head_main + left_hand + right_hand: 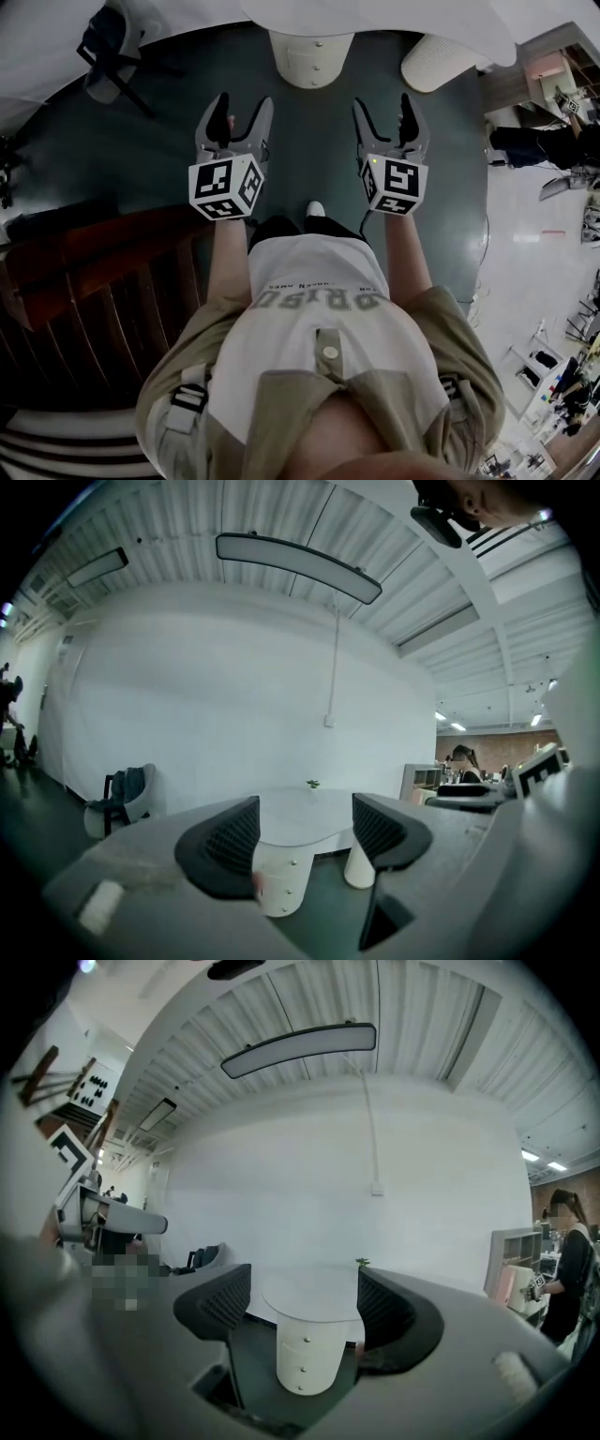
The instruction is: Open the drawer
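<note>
Ahead of my right gripper (384, 117), its jaws wide and empty, the white drawer unit (305, 1354) stands well off under a table (309, 1290). My left gripper (242, 112), equally wide and empty, faces the unit too. I judge this the approach: next, close in and pinch a knob (306, 1339).
</note>
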The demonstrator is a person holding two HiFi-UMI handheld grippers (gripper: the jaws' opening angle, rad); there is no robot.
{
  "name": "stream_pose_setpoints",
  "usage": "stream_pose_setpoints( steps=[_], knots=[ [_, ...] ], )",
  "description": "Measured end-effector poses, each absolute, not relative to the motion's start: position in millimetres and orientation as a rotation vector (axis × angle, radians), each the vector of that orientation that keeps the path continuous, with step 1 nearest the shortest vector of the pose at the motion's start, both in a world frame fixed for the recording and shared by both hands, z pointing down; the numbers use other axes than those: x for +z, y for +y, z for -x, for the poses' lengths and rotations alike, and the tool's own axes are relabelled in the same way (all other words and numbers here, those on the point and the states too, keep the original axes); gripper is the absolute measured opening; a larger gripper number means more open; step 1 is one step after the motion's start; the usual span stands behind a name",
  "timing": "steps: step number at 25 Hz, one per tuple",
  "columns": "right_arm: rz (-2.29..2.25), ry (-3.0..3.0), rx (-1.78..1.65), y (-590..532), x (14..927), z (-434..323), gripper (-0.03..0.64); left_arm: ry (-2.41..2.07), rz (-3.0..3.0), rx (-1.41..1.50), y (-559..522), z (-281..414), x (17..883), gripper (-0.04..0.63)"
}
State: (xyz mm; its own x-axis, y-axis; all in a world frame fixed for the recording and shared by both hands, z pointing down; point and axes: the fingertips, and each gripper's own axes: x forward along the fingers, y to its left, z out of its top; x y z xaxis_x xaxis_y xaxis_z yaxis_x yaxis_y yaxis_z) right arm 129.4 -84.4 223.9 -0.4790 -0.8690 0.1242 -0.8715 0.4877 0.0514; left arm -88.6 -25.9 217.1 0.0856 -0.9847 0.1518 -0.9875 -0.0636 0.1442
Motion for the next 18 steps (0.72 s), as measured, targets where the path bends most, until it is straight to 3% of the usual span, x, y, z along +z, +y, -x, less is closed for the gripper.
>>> stream_pose_setpoints(
  steps=[7,18],
  knots=[
    [-1.443,-2.629,0.035,-119,239,-135,0.347,-2.024,-2.108,0.086,-40,67,223,0.316],
    [-1.416,-2.613,0.058,-159,274,-107,0.347,-2.034,-2.048,0.087,-68,99,249,0.316]
  ],
)
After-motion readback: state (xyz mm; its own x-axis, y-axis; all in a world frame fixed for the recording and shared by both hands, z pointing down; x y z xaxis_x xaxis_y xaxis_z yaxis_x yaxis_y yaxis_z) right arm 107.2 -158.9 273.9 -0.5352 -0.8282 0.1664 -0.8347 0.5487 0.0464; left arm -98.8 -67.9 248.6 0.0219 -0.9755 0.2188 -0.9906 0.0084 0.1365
